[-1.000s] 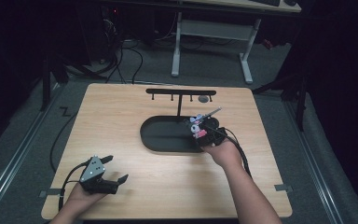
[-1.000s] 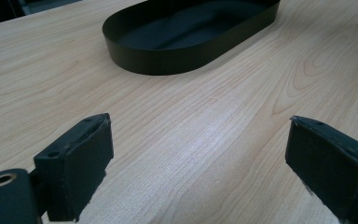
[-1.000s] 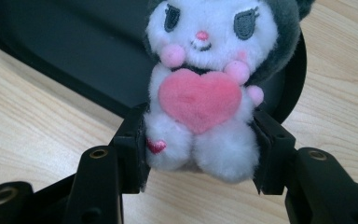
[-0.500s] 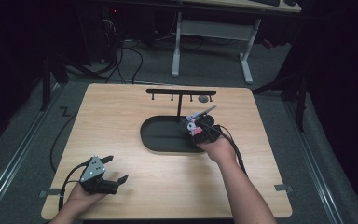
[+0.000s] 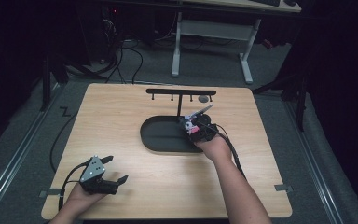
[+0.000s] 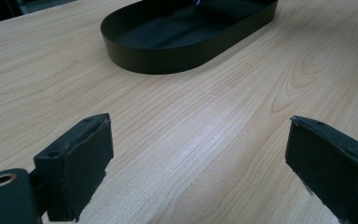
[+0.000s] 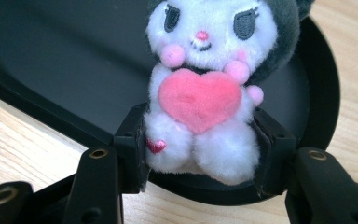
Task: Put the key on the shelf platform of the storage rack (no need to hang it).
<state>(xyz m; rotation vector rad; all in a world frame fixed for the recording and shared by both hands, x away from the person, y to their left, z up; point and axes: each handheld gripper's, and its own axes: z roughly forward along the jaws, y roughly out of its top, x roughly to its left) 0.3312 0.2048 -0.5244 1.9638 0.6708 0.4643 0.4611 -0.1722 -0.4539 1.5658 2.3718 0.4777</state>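
Fluffy white plush toy (image 7: 200, 100) with a pink felt heart sits squeezed between the right gripper (image 7: 200, 149) jaws, above the smooth black oval tray (image 7: 56, 70). Left gripper (image 6: 205, 163) jaws gape wide over the grained wooden surface (image 6: 191, 130).

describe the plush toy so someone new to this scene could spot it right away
Start at the black oval tray in the middle of the wooden table. At its right end, the right tool grips a small plush toy. It is white and fluffy with a dark hood, hugging a pink heart.
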